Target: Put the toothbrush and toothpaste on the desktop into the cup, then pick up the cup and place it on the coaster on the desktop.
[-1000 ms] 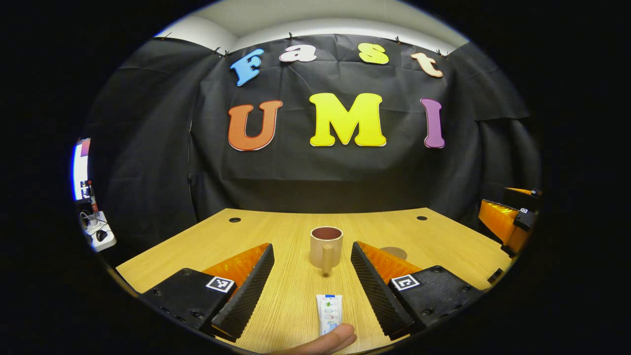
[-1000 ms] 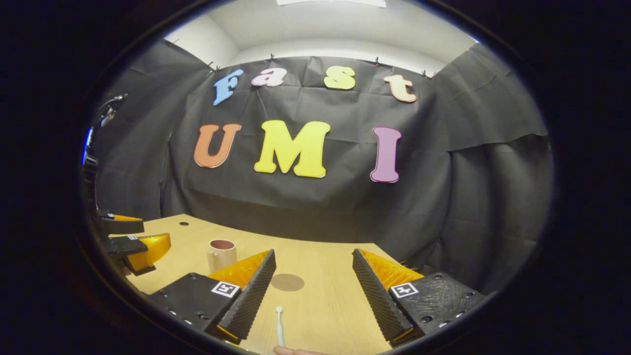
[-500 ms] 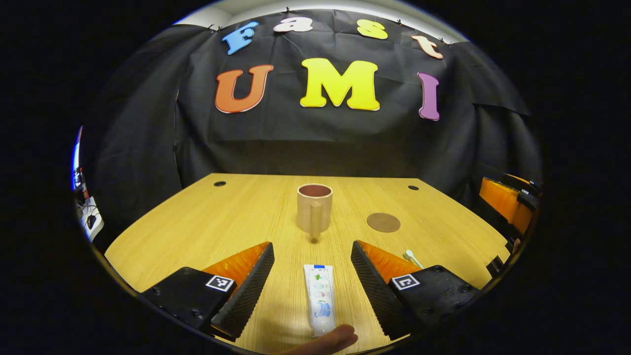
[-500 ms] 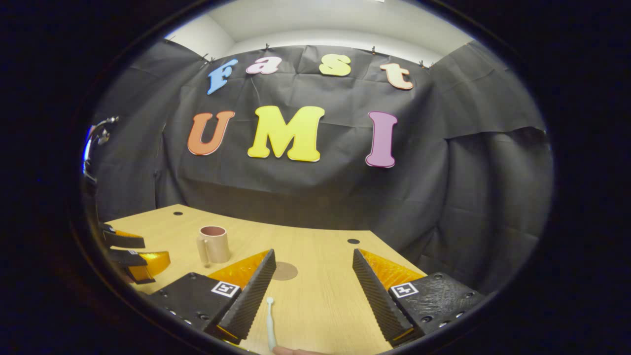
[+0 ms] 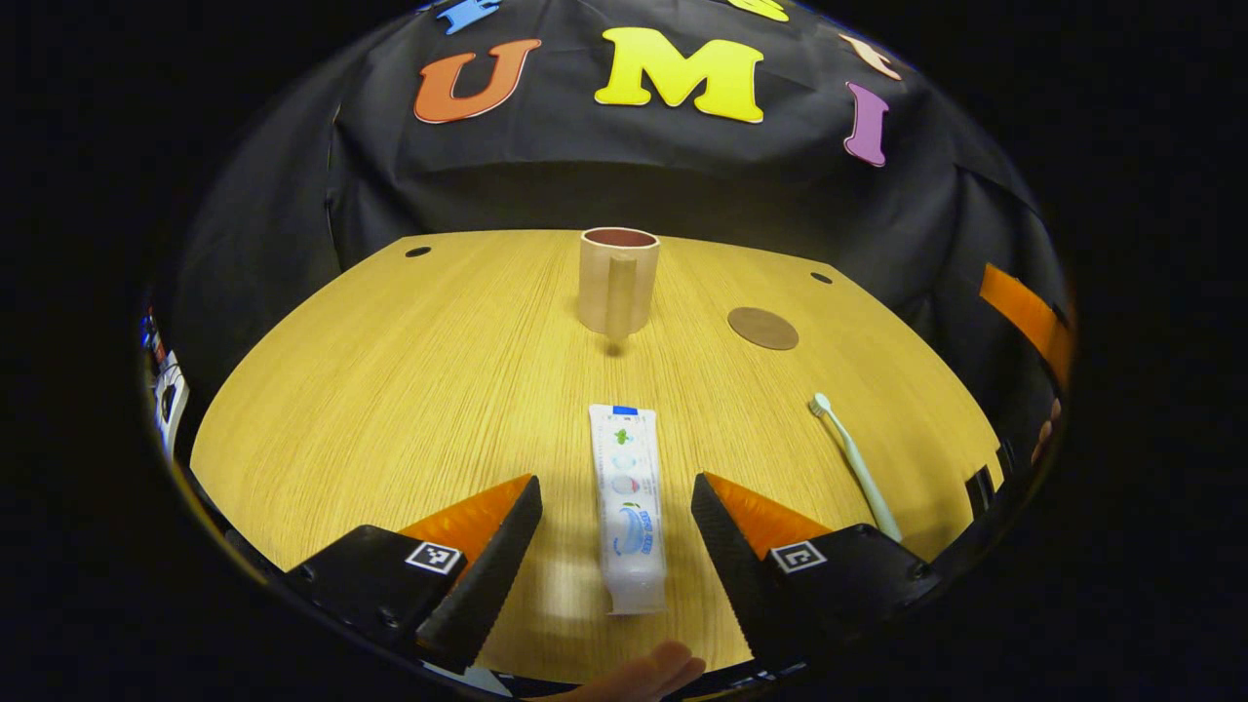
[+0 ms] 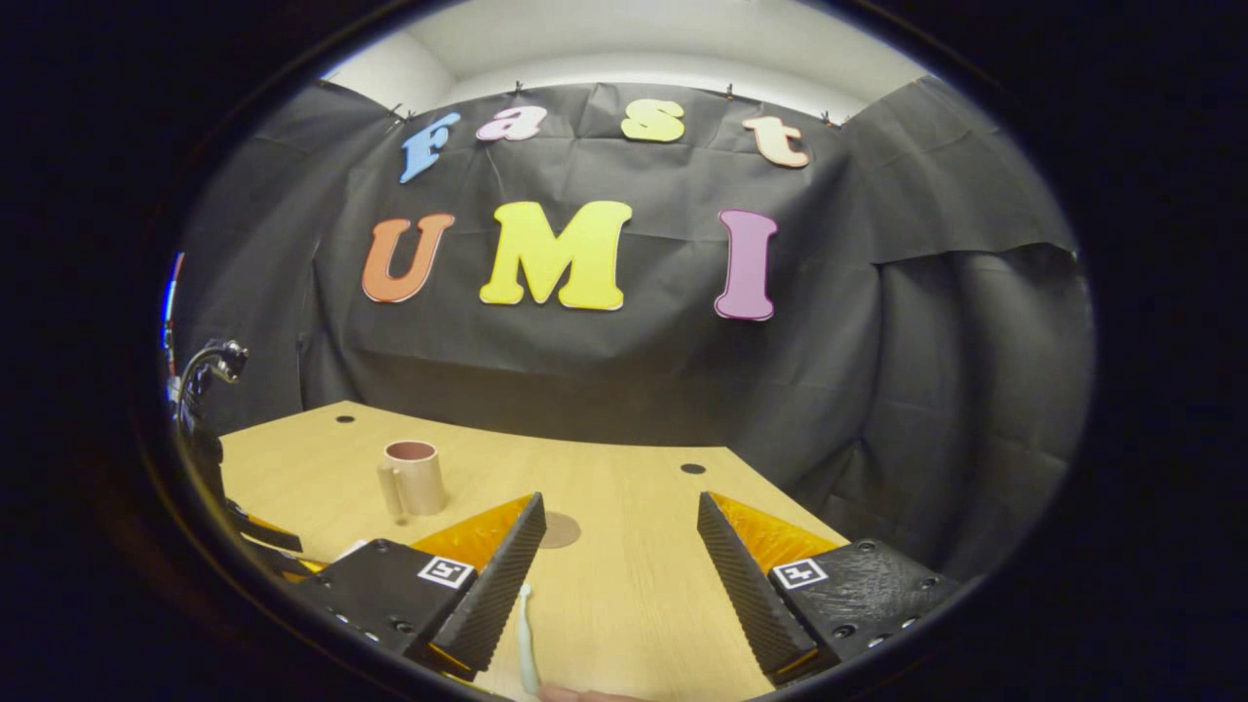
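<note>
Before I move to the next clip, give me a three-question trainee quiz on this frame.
1. True or false: the toothpaste already stands in the cup.
2. In the left gripper view, which thing lies between the left gripper's jaws? A) toothbrush B) toothpaste C) coaster
3. Fill in: in that view, the coaster lies to the ____ of the cup.

Key
1. False: it lies flat on the table.
2. B; the toothbrush lies off to the right.
3. Right. The right gripper is open as well.
</note>
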`<move>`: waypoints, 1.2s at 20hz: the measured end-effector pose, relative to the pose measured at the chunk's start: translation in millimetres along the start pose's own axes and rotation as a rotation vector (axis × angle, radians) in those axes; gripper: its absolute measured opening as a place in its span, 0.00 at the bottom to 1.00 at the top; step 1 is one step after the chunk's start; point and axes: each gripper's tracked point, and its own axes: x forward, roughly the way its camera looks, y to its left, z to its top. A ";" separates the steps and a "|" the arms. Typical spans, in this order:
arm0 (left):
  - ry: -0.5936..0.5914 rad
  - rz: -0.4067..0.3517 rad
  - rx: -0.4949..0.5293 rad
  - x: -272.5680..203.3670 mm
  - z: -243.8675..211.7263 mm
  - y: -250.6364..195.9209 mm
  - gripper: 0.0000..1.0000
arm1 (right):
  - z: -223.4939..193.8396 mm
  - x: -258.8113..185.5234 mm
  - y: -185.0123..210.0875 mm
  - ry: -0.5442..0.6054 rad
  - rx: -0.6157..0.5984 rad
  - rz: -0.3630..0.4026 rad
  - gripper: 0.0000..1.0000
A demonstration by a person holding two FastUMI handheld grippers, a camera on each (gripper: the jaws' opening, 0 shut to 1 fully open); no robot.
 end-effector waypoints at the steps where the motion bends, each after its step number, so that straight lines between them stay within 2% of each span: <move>1: 0.013 0.005 0.014 1.7 -3.2 0.1 0.98 | -0.6 0.6 0.1 0.002 -0.002 0.001 0.95; 2: 0.032 0.006 0.022 2.8 -9.5 -0.9 1.00 | 0.4 0.4 0.3 0.002 -0.003 0.001 0.95; 3: 0.045 -0.002 0.023 4.4 -13.8 -4.3 0.97 | -0.2 -0.3 -0.6 0.002 -0.004 -0.001 0.95; 4: 0.055 -0.013 0.013 4.6 -18.9 -9.5 1.00 | 0.1 -0.2 -1.0 0.001 -0.005 -0.002 0.95; 5: 0.060 -0.011 0.007 5.8 -20.2 -9.9 0.92 | 0.7 0.4 -2.3 -0.001 -0.005 -0.004 0.95; 11: 0.076 -0.008 0.043 14.0 -23.1 -8.5 0.76 | -3.8 3.8 -3.5 0.015 0.000 -0.006 0.95; 12: 0.078 -0.001 0.051 15.2 -23.3 -6.5 0.70 | -4.6 4.5 -4.2 0.020 0.002 -0.007 0.95; 13: 0.076 0.002 0.058 15.2 -21.4 -6.0 0.74 | -6.5 5.3 -3.0 0.026 0.003 -0.006 0.95; 14: 0.077 0.005 0.065 15.9 -23.4 -5.1 0.63 | -7.8 5.8 -3.1 0.032 0.005 -0.005 0.95; 16: 0.081 -0.001 0.071 15.6 -22.1 -4.4 0.51 | -10.5 6.8 -2.2 0.044 0.008 -0.001 0.95; 18: 0.069 -0.004 0.051 14.4 -20.7 -1.8 0.48 | -13.5 7.0 -1.6 0.056 0.012 0.003 0.95; 19: 0.052 -0.003 0.046 14.9 -20.4 0.0 0.53 | -14.8 8.4 -1.8 0.061 0.014 0.003 0.95; 21: 0.038 0.016 0.083 15.2 -22.4 2.9 0.51 | -16.6 10.9 -3.6 0.067 0.019 -0.002 0.95; 22: 0.037 0.014 0.086 13.9 -22.9 3.2 0.45 | -18.2 11.7 -4.1 0.073 0.019 -0.003 0.95; 24: 0.003 -0.011 0.068 8.5 -15.3 -2.1 0.42 | -24.8 13.6 1.0 0.095 0.023 0.007 0.95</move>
